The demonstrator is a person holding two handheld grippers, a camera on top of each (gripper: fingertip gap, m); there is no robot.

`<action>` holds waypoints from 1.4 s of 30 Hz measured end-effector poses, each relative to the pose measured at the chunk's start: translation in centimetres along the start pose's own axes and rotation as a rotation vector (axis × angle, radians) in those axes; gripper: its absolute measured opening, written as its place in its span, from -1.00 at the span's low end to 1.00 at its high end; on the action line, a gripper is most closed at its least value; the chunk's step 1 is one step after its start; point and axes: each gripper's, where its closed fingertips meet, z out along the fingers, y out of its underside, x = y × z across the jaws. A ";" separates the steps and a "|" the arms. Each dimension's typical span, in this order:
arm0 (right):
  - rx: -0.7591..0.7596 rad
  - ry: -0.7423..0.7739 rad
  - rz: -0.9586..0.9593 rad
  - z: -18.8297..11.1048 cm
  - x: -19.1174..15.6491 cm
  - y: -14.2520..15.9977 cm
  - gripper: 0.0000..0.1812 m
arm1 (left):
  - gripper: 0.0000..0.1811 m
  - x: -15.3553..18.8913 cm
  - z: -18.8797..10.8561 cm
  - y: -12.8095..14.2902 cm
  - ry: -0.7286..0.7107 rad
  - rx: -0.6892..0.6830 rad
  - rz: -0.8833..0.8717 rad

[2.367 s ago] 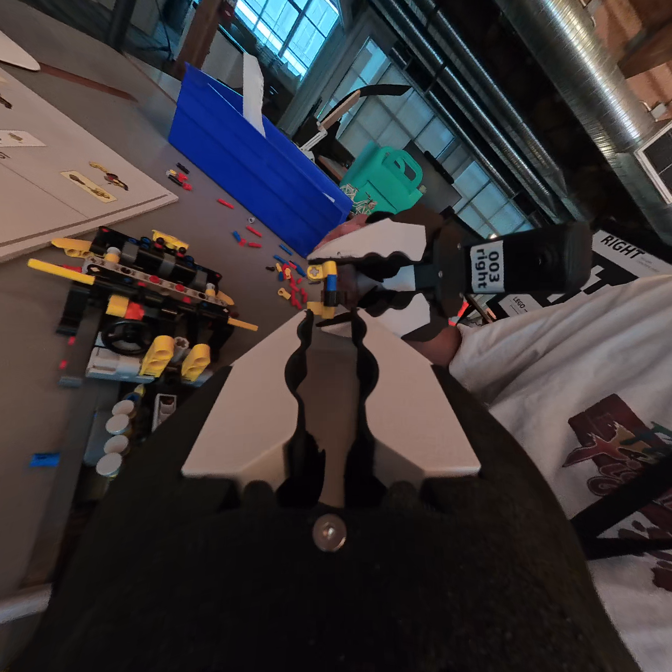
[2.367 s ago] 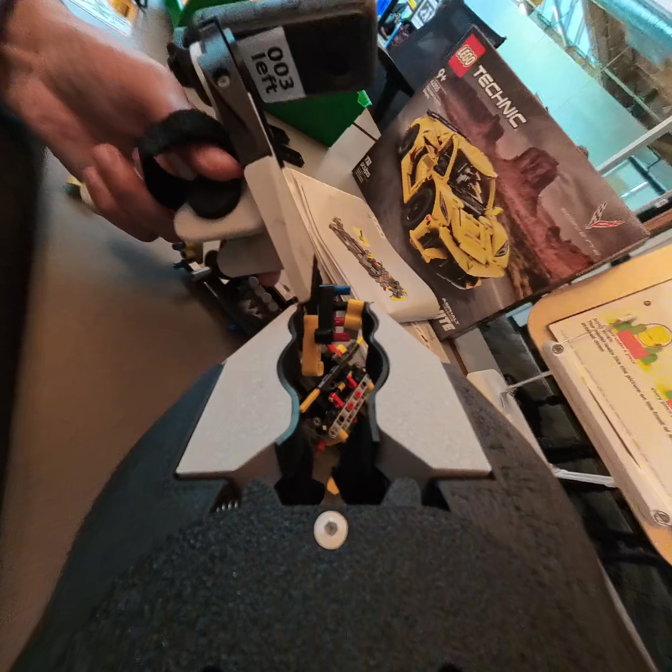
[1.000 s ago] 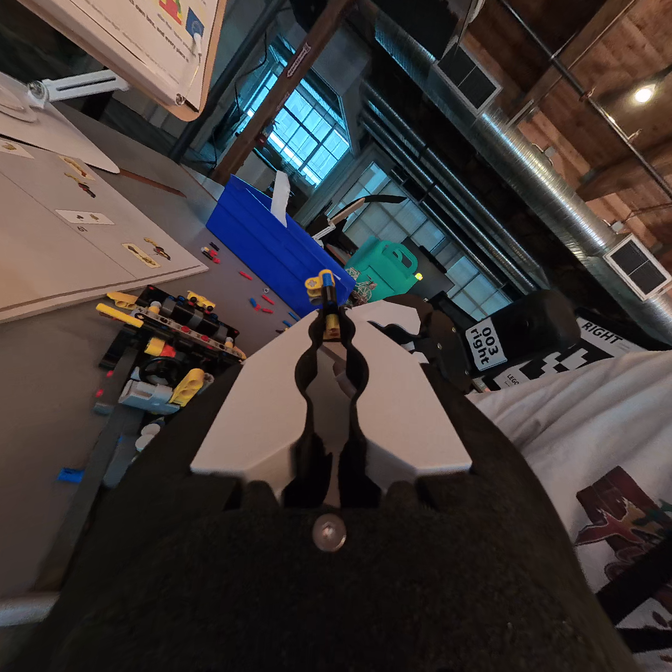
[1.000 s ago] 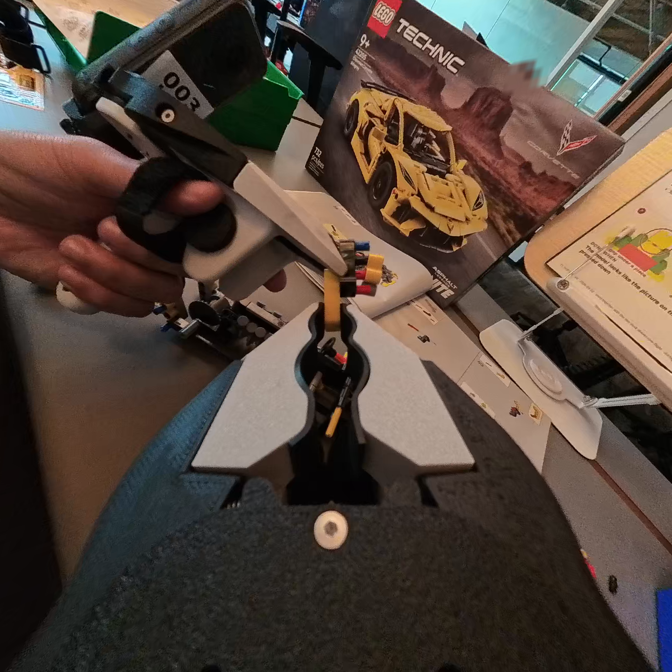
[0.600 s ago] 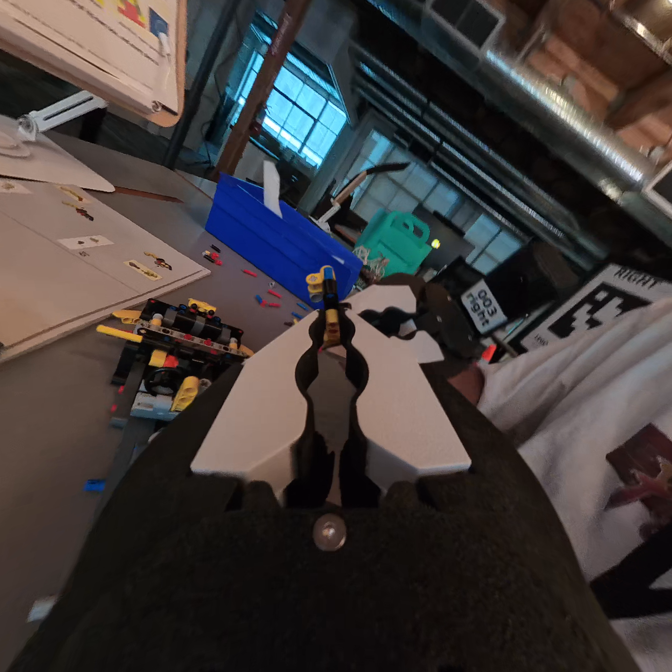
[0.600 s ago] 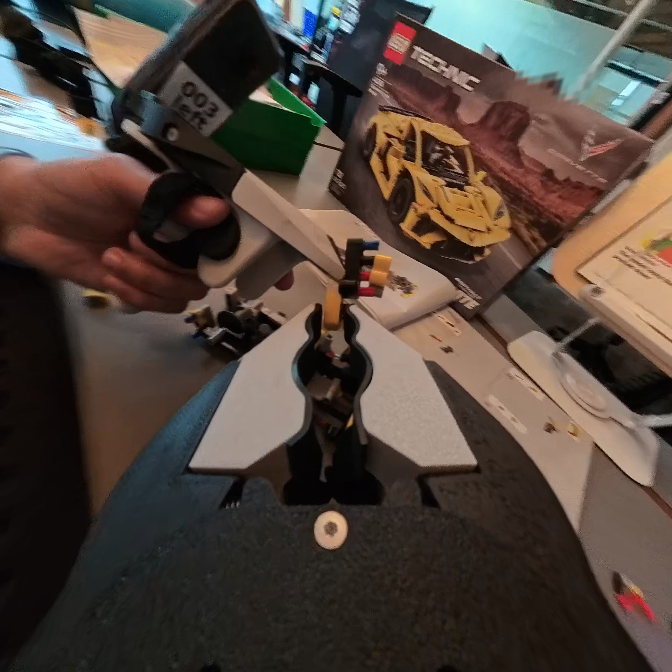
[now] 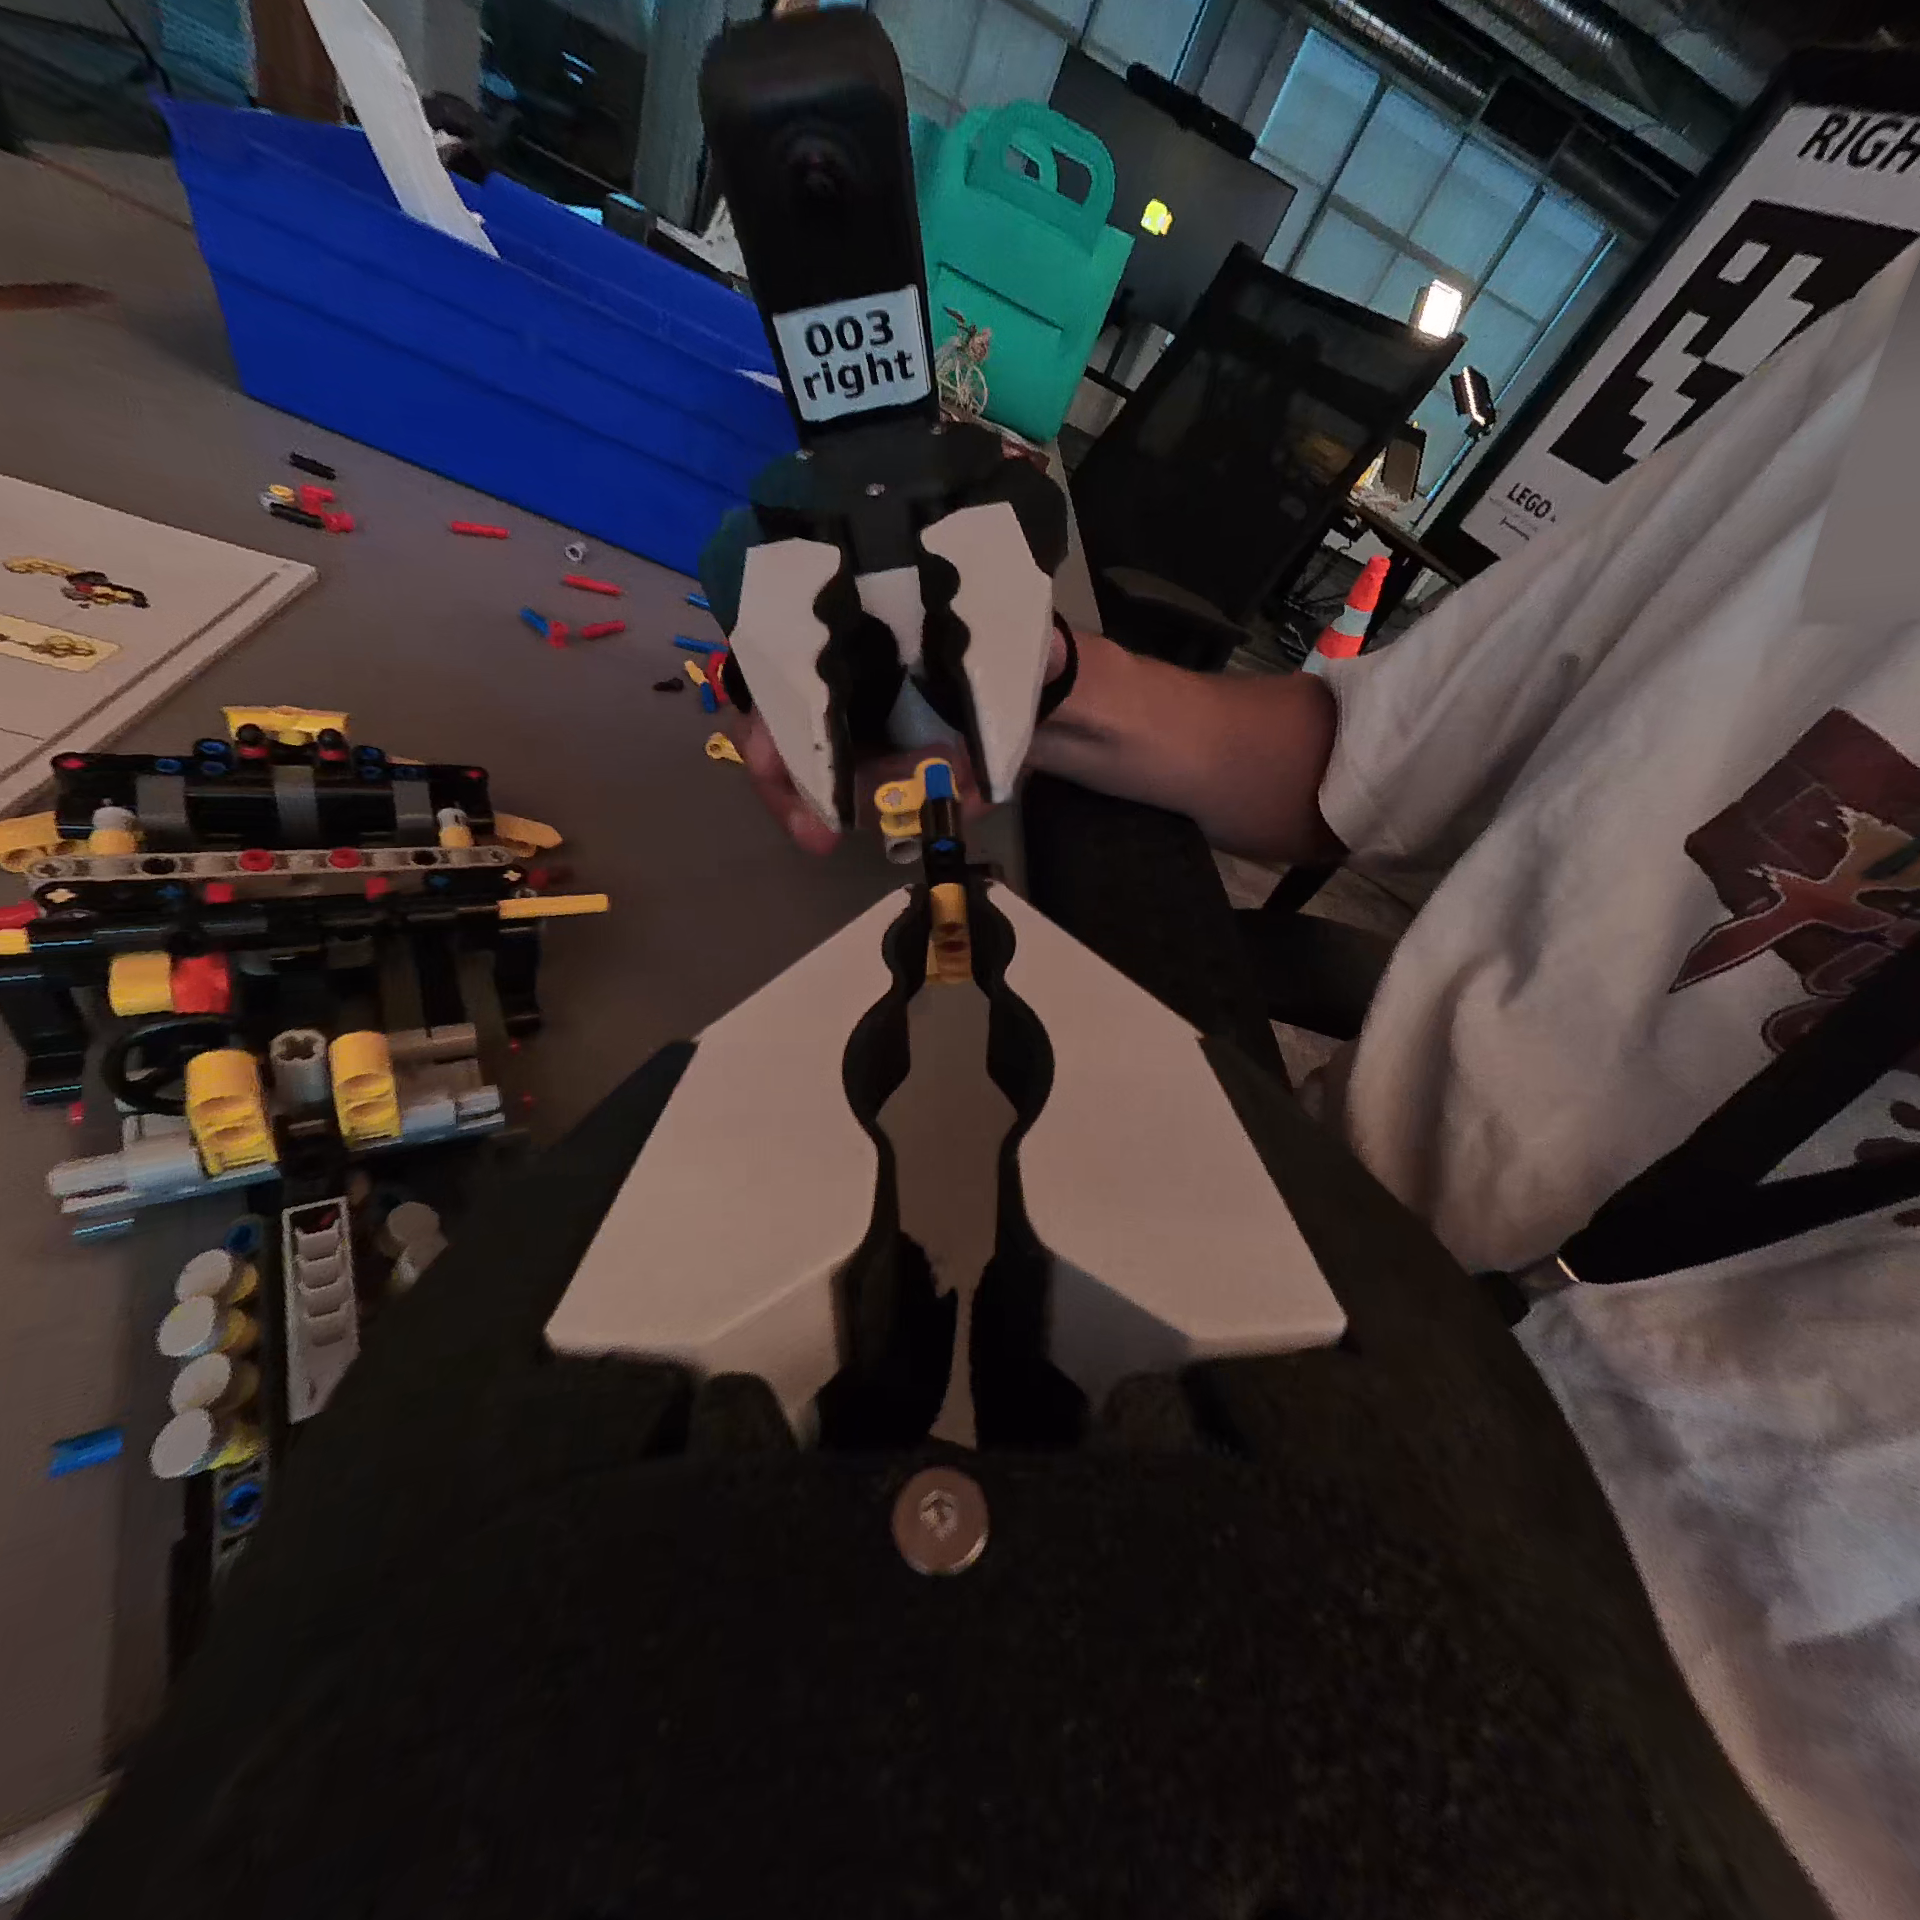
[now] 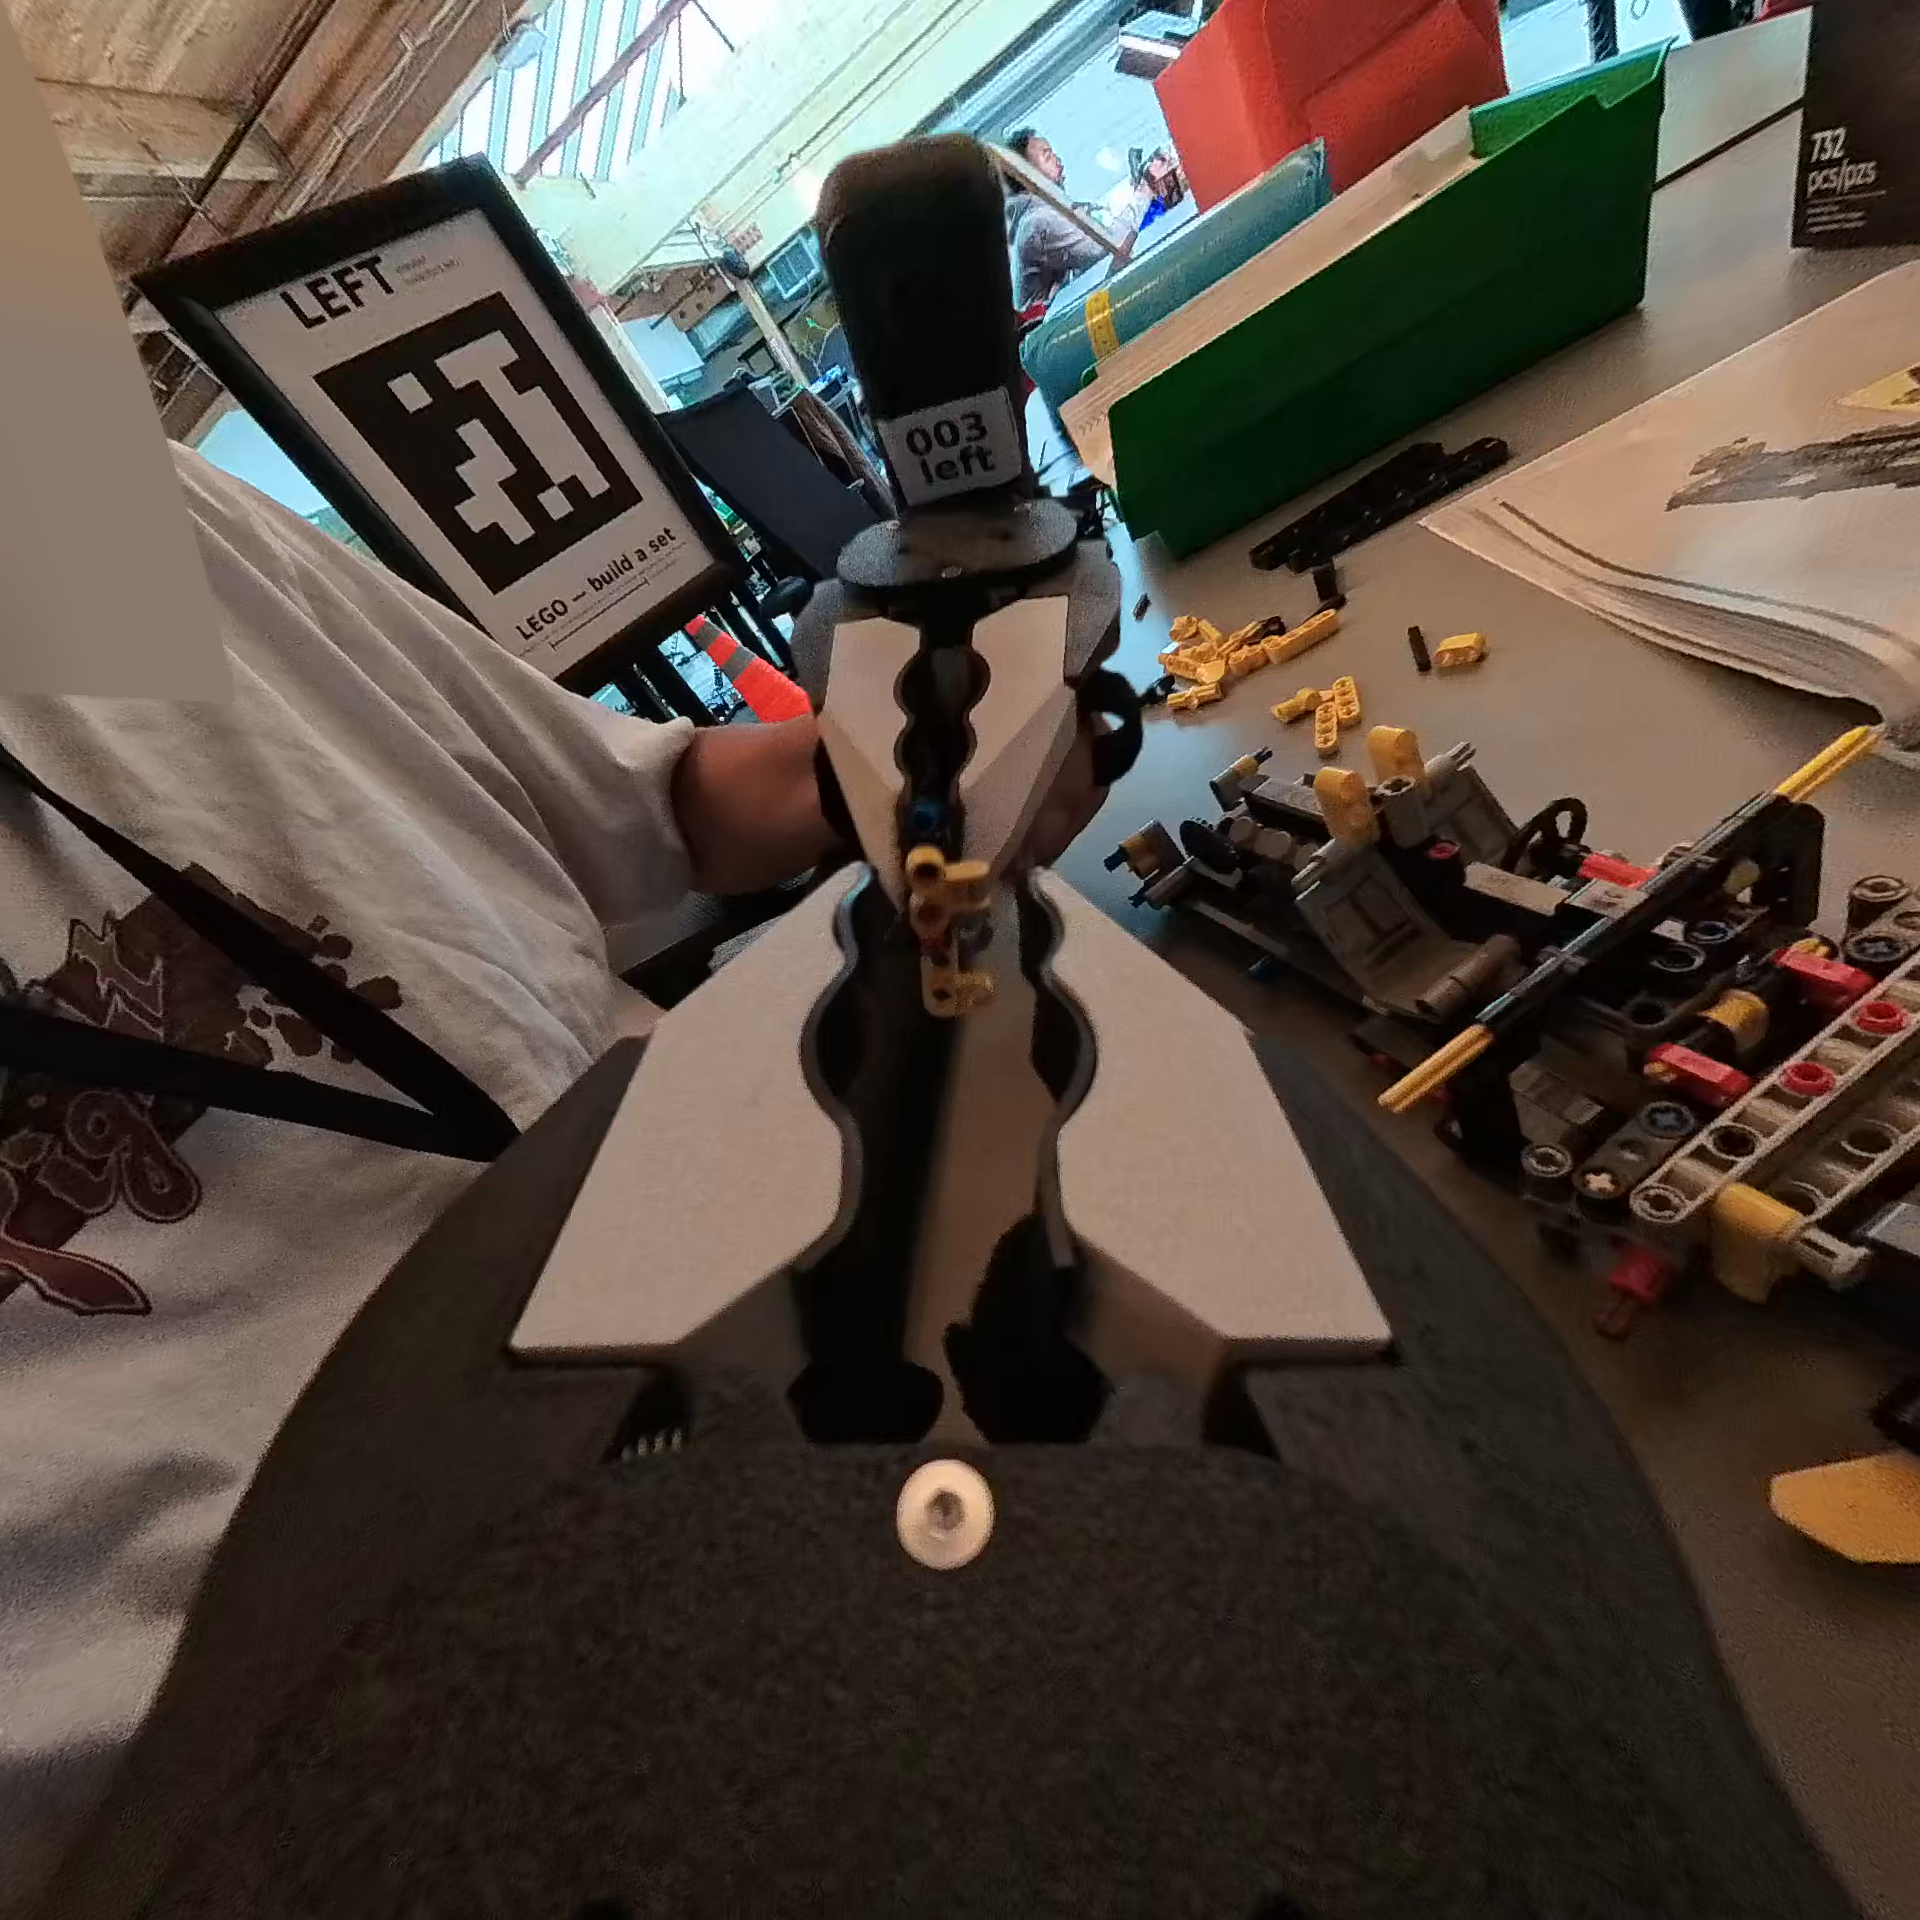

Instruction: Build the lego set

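The left gripper (image 7: 948, 914) is pinched tight on a small yellow-and-black sub-assembly (image 7: 940, 873), holding it by its yellow lower part so that the blue-tipped black pin and yellow connector stick out past the fingertips. Facing it tip to tip, the right gripper (image 7: 914, 805) stands spread apart, its two pale fingers on either side of the upper end of the piece; from the right wrist view the piece (image 8: 951, 940) sits in the gap between those fingers, and they seem not to be touching it, though the angle leaves this uncertain. Both tools are held in the air in front of a person in a white printed shirt (image 7: 1662, 831). On the grey tabletop (image 7: 644, 810) to the left lies the half-built chassis (image 7: 260, 935) of black, grey and yellow parts, with loose red and blue pins (image 7: 582, 613) scattered beyond it near a blue bin (image 7: 468, 343). In the right wrist view, loose yellow pieces (image 8: 1247, 649) lie by a green bin (image 8: 1382, 343), and an open instruction booklet (image 8: 1714, 551) rests at the far edge.
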 end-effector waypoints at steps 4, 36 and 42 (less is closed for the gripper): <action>-0.030 0.000 -0.006 0.2 0.0 0.6 -0.84 | -0.92 0.0 0.3 0.6 0.003 -0.030 -0.008; -0.681 0.388 -0.527 0.3 3.2 6.1 -0.83 | -0.94 -3.3 1.7 6.4 -0.299 -0.540 0.567; -0.763 0.437 -0.563 0.3 3.7 6.5 -0.83 | -0.93 -3.4 1.9 6.8 -0.313 -0.549 0.569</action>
